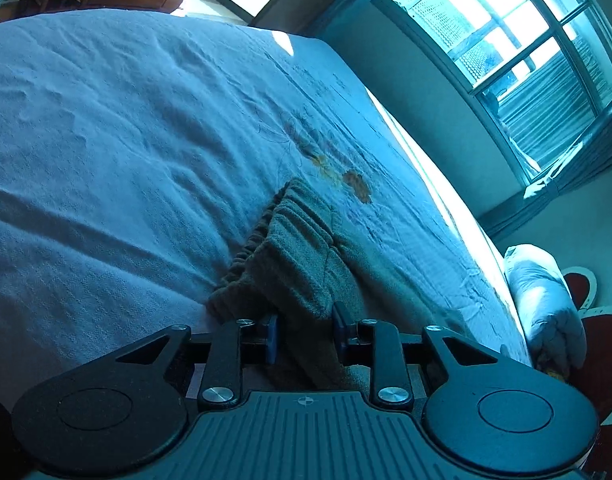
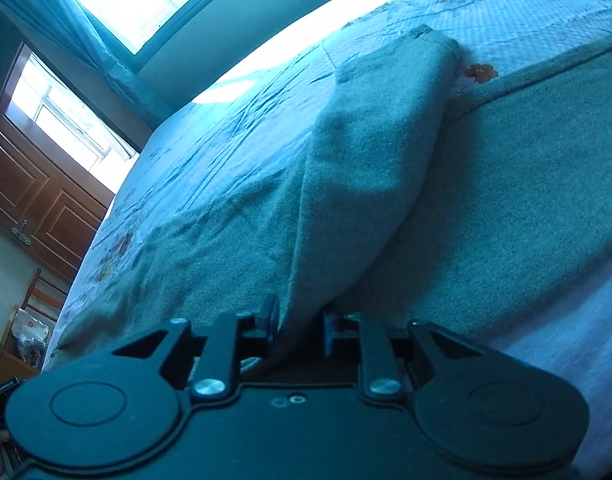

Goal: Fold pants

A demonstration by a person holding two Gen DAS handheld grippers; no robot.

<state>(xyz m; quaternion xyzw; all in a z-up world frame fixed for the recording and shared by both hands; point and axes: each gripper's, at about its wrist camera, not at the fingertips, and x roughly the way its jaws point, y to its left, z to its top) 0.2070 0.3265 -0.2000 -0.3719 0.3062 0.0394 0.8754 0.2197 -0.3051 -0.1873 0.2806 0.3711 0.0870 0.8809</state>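
pants (image 1: 294, 240) on the bed (image 1: 106, 140), waistband bunched; left gripper (image 1: 305, 334) jaws parted, cloth loose between, whether pads press unclear. right view: right gripper (image 2: 300, 330) jaws slightly apart around a raised fold of pants (image 2: 366, 140), grip unclear.

blue bedspread (image 1: 106, 140), window (image 1: 506, 40), wooden cabinet (image 2: 34, 200), rolled quilt (image 1: 546, 300).
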